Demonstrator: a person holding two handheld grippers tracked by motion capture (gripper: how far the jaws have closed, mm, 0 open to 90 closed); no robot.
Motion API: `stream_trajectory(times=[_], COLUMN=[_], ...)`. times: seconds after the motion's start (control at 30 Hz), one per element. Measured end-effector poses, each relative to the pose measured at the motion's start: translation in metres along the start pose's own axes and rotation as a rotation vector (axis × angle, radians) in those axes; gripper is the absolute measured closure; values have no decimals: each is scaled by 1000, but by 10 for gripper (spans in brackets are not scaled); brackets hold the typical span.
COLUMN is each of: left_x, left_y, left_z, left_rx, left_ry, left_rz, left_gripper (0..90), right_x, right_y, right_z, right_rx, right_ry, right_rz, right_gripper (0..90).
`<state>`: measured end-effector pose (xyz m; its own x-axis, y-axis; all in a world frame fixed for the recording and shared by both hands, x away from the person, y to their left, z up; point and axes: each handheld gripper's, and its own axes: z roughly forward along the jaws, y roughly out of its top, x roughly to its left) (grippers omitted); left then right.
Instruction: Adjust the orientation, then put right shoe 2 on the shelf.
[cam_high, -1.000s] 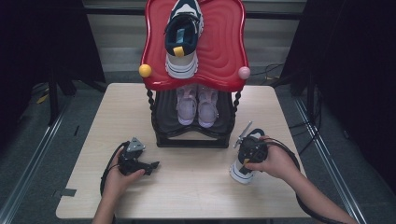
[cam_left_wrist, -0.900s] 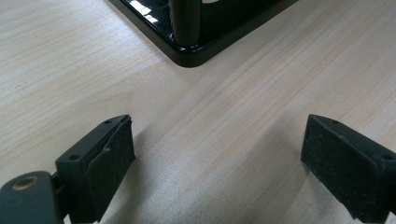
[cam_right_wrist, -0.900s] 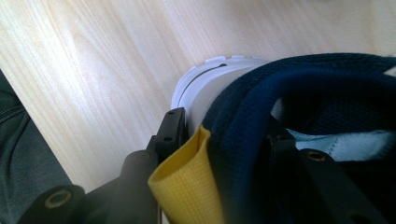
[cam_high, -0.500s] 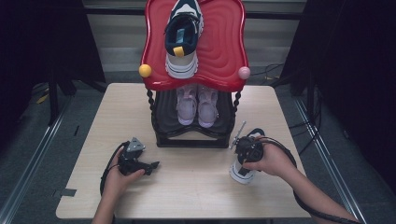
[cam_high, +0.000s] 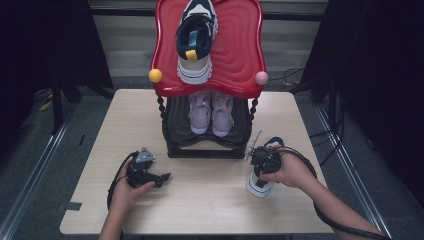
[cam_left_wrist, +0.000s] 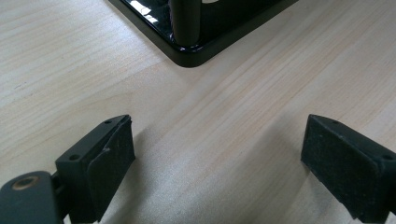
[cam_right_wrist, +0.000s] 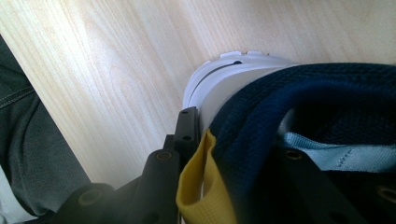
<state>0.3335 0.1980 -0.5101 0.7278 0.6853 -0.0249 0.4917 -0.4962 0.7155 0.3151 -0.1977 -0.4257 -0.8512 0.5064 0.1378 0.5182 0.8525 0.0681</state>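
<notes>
Red-topped shoe rack (cam_high: 235, 45) up beyond both tools, matching navy sneaker (cam_high: 196, 37) on its top shelf with a free place beside it. Loose navy shoe (cam_high: 261, 184) on the worktop (cam_high: 200, 205) directly under the right tool (cam_high: 265, 161), heel collar clamped, jaws just closed, long axis toward the rack. Left tool (cam_high: 159, 178) well apart from it, jaws apart, empty.

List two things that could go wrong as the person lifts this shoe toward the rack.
The right gripper pinches only the heel collar of the shoe, so it may swing or slip out. The top shelf slopes and already holds its mate; a careless placement might knock that one off or slide down.
</notes>
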Motion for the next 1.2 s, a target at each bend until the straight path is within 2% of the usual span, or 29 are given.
stream_trajectory(times=[0.13,0.2,0.27,0.33,0.37,0.4,0.43,0.5,0.57,0.6,0.9,0.93,1.0,1.2], left_x=[0,0,0,0,0,0,0,0,0,0,0,0,0,0], left_y=[0,0,0,0,0,0,0,0,0,0,0,0,0,0], left_z=[0,0,0,0,0,0,0,0,0,0,0,0,0,0], left_rx=[0,0,-1,0,0,-1,0,0,0,0,-6,-5,-4,-3], left_ry=[0,0,-1,-1,0,-1,0,0,0,0,0,0,3,-1], left_rz=[1,0,0,1,1,0,1,0,0,1,-5,-5,-1,-1], left_gripper=[91,90,90,90,90,90,90,90,90,90,90,90,90,90], right_x=[-1,2,2,3,5,5,4,7,8,8,17,18,18,21], right_y=[-1,-2,-3,-4,-4,-4,-4,-5,-5,-6,-7,-7,-8,-7], right_z=[0,-2,-3,-8,-10,-13,-16,-23,-31,-36,-89,-96,-110,-160], right_rx=[1,2,1,-5,-4,-18,-16,-23,-35,-37,-32,-26,-39,-31], right_ry=[-5,8,8,-1,6,8,1,7,11,8,-9,-12,-17,-17], right_rz=[-30,-17,-32,-52,-33,-35,-60,-52,-69,-87,-138,-129,-151,-196], right_gripper=[722,723,723,725,724,725,725,725,725,726,729,729,730,731])
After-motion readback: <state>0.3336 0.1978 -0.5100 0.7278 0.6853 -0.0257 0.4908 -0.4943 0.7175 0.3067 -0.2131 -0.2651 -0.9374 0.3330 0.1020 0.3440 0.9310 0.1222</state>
